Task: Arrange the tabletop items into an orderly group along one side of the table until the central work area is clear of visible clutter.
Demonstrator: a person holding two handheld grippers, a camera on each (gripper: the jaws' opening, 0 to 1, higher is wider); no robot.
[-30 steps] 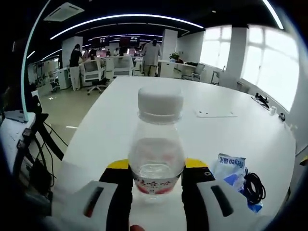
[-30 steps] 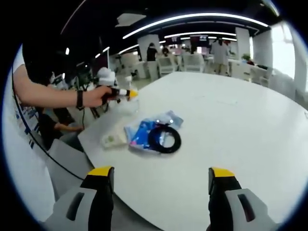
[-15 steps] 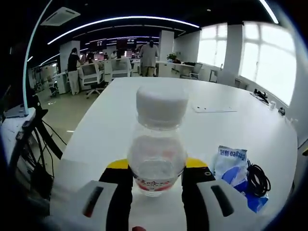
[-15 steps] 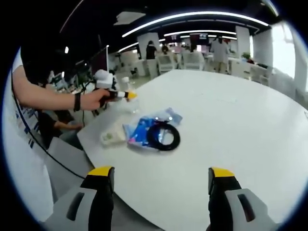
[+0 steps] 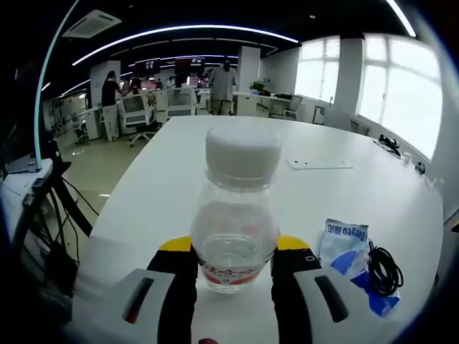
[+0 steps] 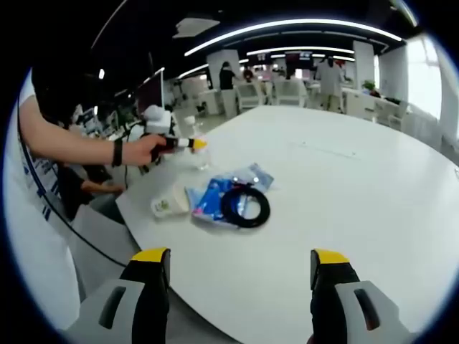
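A clear plastic bottle [image 5: 234, 229] with a white cap and a red-and-white label stands upright between the yellow-tipped jaws of my left gripper [image 5: 233, 269], which is shut on its lower body. In the right gripper view a person's hand holds that left gripper [image 6: 188, 144] with the bottle [image 6: 199, 156] over the table's left edge. A blue-and-white packet [image 5: 343, 246] and a coiled black cable [image 5: 384, 269] lie to the bottle's right. My right gripper [image 6: 240, 283] stands open above the near table edge, holding nothing.
The white table [image 6: 344, 186] stretches far ahead. A blue packet [image 6: 215, 195], the black cable coil [image 6: 245, 206] and a small white packet [image 6: 166, 207] cluster near its left edge. A flat white card [image 5: 319, 164] lies farther out. Office desks and people stand behind.
The left gripper holds the bottle almost still, with only a slight shift of the view. The right gripper has not moved.
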